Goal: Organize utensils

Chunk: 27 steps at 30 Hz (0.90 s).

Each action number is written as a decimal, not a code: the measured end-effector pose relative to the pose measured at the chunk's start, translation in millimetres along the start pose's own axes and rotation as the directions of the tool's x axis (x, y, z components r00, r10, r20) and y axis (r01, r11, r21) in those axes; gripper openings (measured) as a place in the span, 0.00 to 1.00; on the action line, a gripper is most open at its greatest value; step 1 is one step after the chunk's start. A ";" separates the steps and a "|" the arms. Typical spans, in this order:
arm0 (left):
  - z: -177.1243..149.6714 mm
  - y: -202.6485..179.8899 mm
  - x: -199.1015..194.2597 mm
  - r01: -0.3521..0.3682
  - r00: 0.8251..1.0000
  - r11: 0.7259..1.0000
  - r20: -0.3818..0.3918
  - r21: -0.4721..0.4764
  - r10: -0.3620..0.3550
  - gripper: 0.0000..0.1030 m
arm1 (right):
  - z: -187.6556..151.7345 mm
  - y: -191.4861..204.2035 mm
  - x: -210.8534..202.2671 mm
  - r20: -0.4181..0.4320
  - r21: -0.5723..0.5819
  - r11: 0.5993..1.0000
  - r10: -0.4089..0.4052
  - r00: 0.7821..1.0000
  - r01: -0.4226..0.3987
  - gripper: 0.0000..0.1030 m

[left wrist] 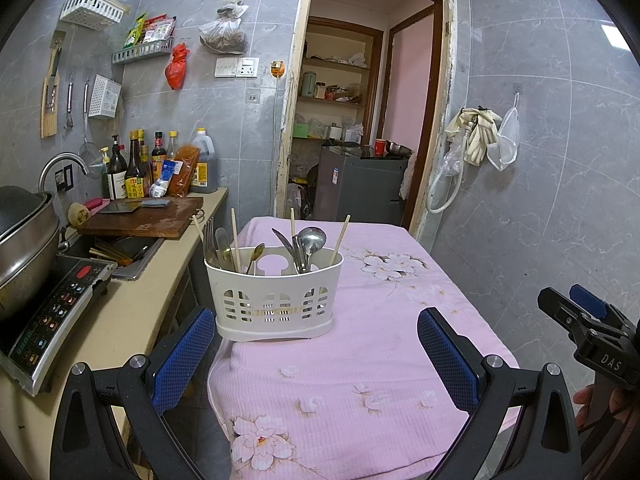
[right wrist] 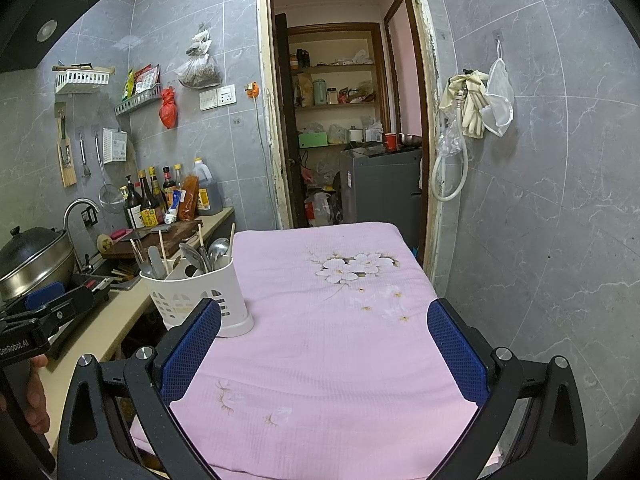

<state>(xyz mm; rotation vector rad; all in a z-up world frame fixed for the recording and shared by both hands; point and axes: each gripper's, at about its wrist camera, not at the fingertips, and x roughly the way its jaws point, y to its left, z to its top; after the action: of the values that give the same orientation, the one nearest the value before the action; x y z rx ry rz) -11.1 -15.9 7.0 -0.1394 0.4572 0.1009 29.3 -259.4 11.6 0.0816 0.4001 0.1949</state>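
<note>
A cream utensil caddy stands on the left edge of the pink floral tablecloth. It holds forks, spoons, a knife and several chopsticks, all upright. My left gripper is open just in front of the caddy, nothing between its blue pads. In the right wrist view the caddy sits left, partly behind the left pad. My right gripper is open over bare cloth. The right gripper also shows at the left view's right edge, held by a hand.
A counter runs along the left with an induction cooker, a steel pot, a sink, a wooden cutting board and sauce bottles. An open doorway lies beyond the table. Gloves hang on the right wall.
</note>
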 end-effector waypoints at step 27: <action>-3.9 -0.3 -0.2 0.000 1.000 1.000 0.000 -0.001 0.000 0.99 | 0.4 0.2 -0.5 -0.003 0.000 1.000 0.001 1.000 -0.001 0.99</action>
<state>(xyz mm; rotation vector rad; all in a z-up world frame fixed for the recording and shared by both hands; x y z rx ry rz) -12.9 -16.8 3.7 -0.1405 0.4567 0.1010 28.9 -259.3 12.2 0.0816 0.4036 0.1956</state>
